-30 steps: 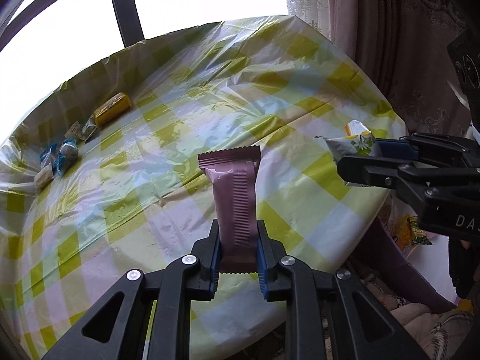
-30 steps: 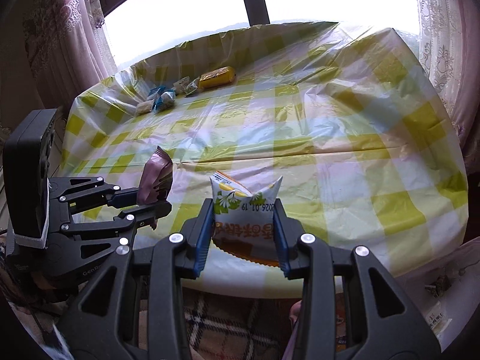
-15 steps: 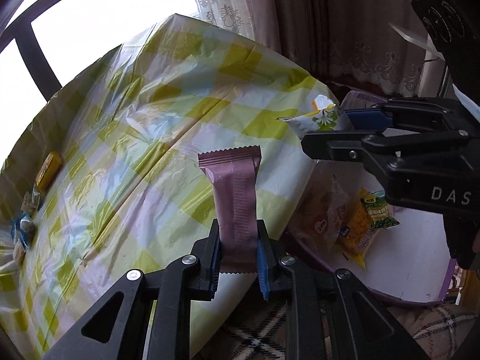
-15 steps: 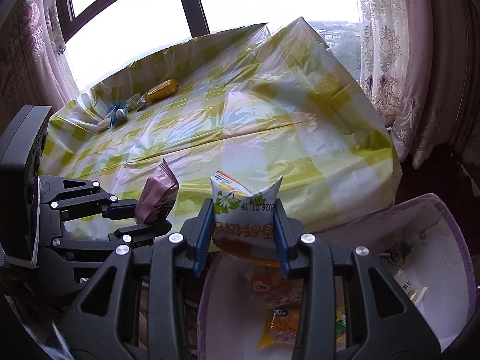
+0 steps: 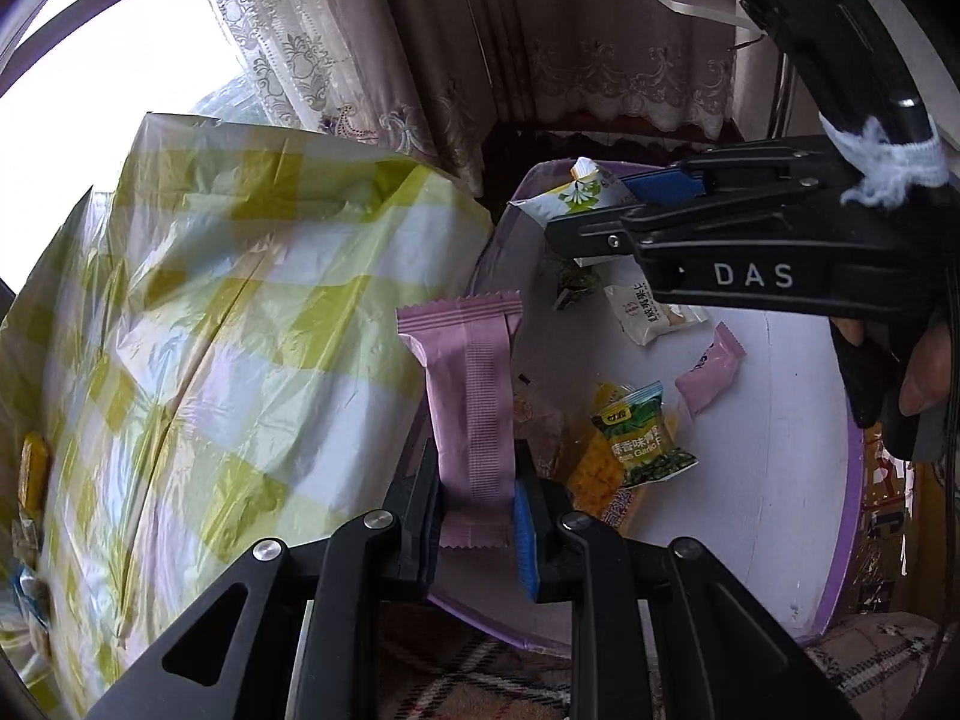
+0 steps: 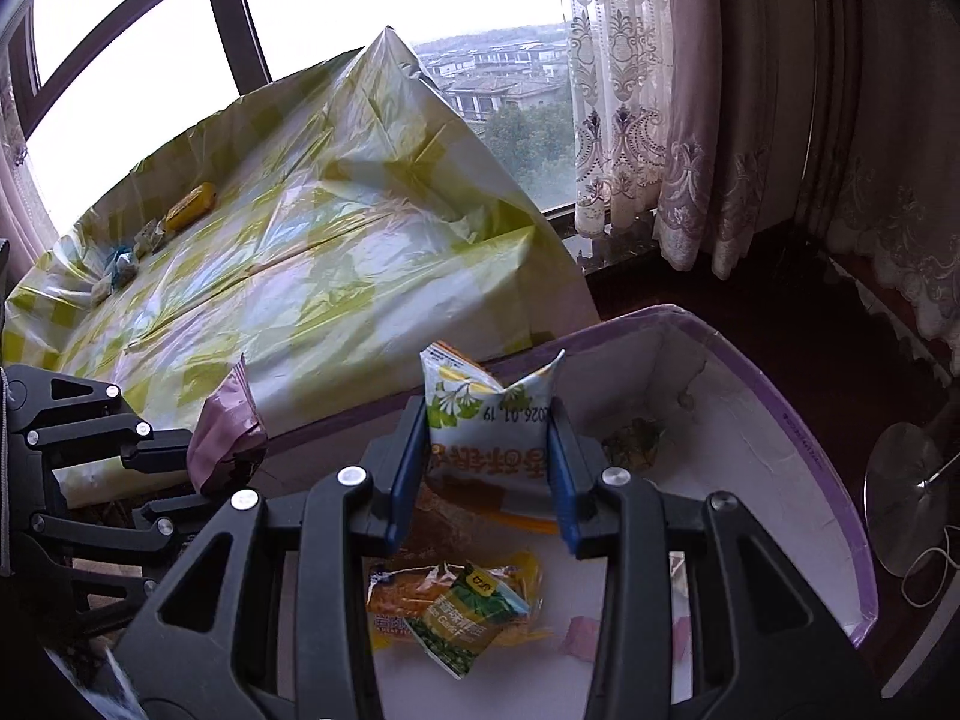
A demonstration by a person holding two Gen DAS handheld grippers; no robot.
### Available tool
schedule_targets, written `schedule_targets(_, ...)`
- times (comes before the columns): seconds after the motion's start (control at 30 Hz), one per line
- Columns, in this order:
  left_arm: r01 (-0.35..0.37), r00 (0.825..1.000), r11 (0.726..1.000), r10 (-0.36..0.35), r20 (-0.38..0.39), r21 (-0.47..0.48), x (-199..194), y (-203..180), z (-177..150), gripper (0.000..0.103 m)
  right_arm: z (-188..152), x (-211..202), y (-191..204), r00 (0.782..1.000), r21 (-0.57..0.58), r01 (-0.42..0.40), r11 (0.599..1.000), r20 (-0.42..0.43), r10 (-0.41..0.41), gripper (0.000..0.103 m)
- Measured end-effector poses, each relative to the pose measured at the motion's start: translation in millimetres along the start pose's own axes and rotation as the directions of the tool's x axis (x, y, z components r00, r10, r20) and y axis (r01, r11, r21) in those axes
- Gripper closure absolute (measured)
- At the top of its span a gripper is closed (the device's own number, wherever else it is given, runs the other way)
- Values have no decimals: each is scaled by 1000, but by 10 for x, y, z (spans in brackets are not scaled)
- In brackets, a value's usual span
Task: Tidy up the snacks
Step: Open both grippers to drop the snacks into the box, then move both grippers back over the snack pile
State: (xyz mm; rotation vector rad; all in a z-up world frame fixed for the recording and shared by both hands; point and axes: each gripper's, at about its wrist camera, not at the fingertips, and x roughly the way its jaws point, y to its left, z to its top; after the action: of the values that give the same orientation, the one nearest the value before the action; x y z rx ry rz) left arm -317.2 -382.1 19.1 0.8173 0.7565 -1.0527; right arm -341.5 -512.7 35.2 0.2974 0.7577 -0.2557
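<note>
While both our hands hung over the purple-rimmed bin, our left gripper was clamped on a pink bar at its twelve o'clock; our right gripper was pinched on a white pouch. Loose packets lay inside, at four o'clock from the bar.

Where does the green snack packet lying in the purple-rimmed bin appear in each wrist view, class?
Left wrist: green snack packet right of centre, beside the held pink bar.
Right wrist: green snack packet bottom centre, below the right gripper.
Shared landmark: purple-rimmed bin.
</note>
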Motion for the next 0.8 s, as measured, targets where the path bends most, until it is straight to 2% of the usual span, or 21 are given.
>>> schedule_targets(0.1, 23, 1000, 999, -23, 4, 36, 14, -114, 2, 81, 0, 3, -58, 999, -8, 46, 999, -5, -46, 61)
schedule_targets(0.2, 92, 995, 994, -94, 34, 56, -32, -185, -26, 81, 14, -6, -108, 997, -21, 83, 996, -3, -83, 61)
schedule_targets(0.3, 168, 980, 984, -173, 94, 66, -145, -196, -62, 80, 54, -5, -156, 989, -33, 146, 989, -1, -146, 56)
schedule_targets(0.33, 196, 973, 979, -202, 114, 61, -186, -170, -69, 73, 68, -8, -165, 985, -34, 174, 984, 0, -174, 50)
schedule_targets(0.37, 205, 969, 978, -209, 131, 48, -229, -127, -75, 56, 85, -14, -181, 981, -30, 194, 981, 4, -194, 43)
schedule_targets(0.4, 188, 969, 982, -190, 157, 27, -284, -62, -87, 47, 107, -27, -194, 980, -22, 201, 979, 12, -201, 39)
schedule_targets(0.43, 161, 969, 987, -158, 189, 0, -339, 18, -113, 30, 122, -51, -202, 979, -12, 202, 979, 23, -202, 34)
schedule_targets(0.47, 133, 967, 991, -122, 222, -32, -400, 128, -149, 21, 142, -68, -196, 979, -7, 201, 980, 33, -201, 34)
schedule_targets(0.53, 90, 965, 989, -58, 256, -115, -493, 403, -241, 19, 181, -100, -136, 980, -21, 195, 980, 46, -194, 34)
schedule_targets(0.6, 59, 965, 974, 1, 263, -217, -562, 745, -389, 19, 214, -92, -29, 982, -40, 181, 983, 53, -179, 34)
schedule_targets(0.7, -11, 962, 920, 117, 248, -391, -669, 1320, -750, 19, 264, 18, 299, 994, -84, 103, 991, 33, -101, 34)
schedule_targets(0.77, -78, 956, 860, 208, 206, -505, -729, 1702, -1063, 19, 295, 126, 673, 999, -152, 32, 988, 13, -30, 34)
schedule_targets(0.8, -112, 952, 819, 250, 175, -563, -759, 1891, -1242, 19, 310, 184, 887, 1000, -190, -3, 982, 4, 4, 34)
